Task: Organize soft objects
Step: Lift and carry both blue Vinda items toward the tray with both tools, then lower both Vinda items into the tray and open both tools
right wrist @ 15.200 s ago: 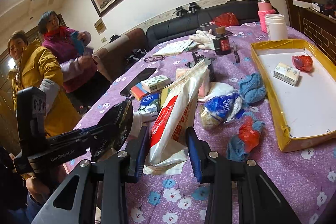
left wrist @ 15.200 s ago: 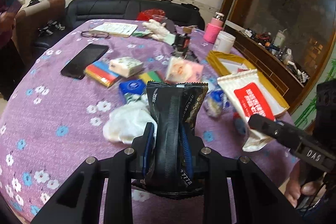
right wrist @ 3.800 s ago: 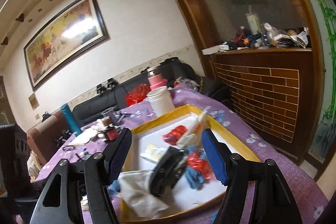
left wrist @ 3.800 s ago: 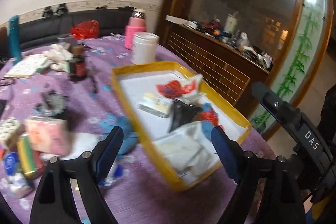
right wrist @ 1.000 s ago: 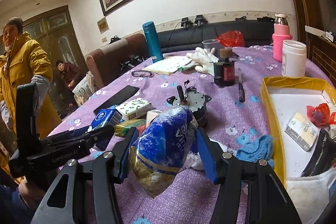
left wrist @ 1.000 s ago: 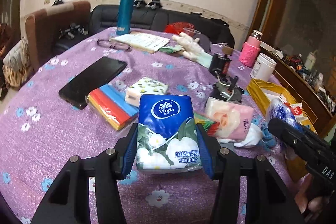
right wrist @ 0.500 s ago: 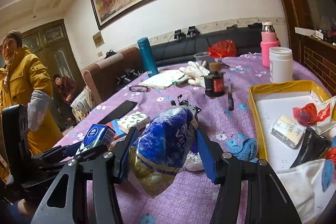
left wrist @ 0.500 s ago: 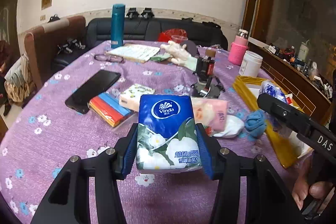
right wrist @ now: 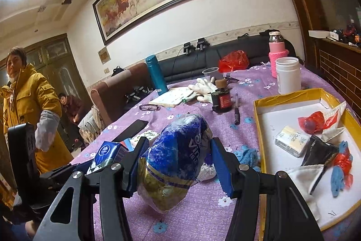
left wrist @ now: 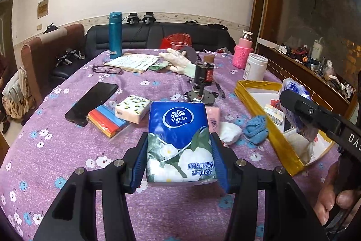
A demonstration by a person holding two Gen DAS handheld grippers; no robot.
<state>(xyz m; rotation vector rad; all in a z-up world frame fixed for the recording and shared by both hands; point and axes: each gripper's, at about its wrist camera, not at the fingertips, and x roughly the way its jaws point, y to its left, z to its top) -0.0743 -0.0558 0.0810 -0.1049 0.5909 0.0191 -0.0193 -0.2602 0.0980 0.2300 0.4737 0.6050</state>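
Note:
My left gripper (left wrist: 179, 158) is shut on a blue Vinda tissue pack (left wrist: 179, 139), held upright above the purple flowered tablecloth (left wrist: 56, 150). The right gripper (right wrist: 178, 162) is shut on a crumpled blue and gold plastic packet (right wrist: 178, 157), also lifted off the cloth; the same packet (left wrist: 295, 105) shows at the right of the left wrist view. To the right lies the yellow-rimmed tray (right wrist: 257, 128) with a small tissue pack (right wrist: 291, 140), a black pouch (right wrist: 320, 150), red wrappers and white cloth in it. A blue cloth ball (left wrist: 257, 129), a pink pack (left wrist: 214, 116) and a floral tissue pack (left wrist: 133, 108) lie on the table.
A black phone (left wrist: 92, 103), coloured folders (left wrist: 106, 120), glasses (left wrist: 107, 69), a booklet, white gloves (left wrist: 178, 60), an ink bottle (right wrist: 222, 97), a pen, a white jar (right wrist: 287, 75), a pink bottle and a teal flask (right wrist: 155, 75) stand farther back. A person in a yellow jacket (right wrist: 27, 105) stands at the left.
Both grippers have risen and drifted right with their loads still held. The tray has come further into both views.

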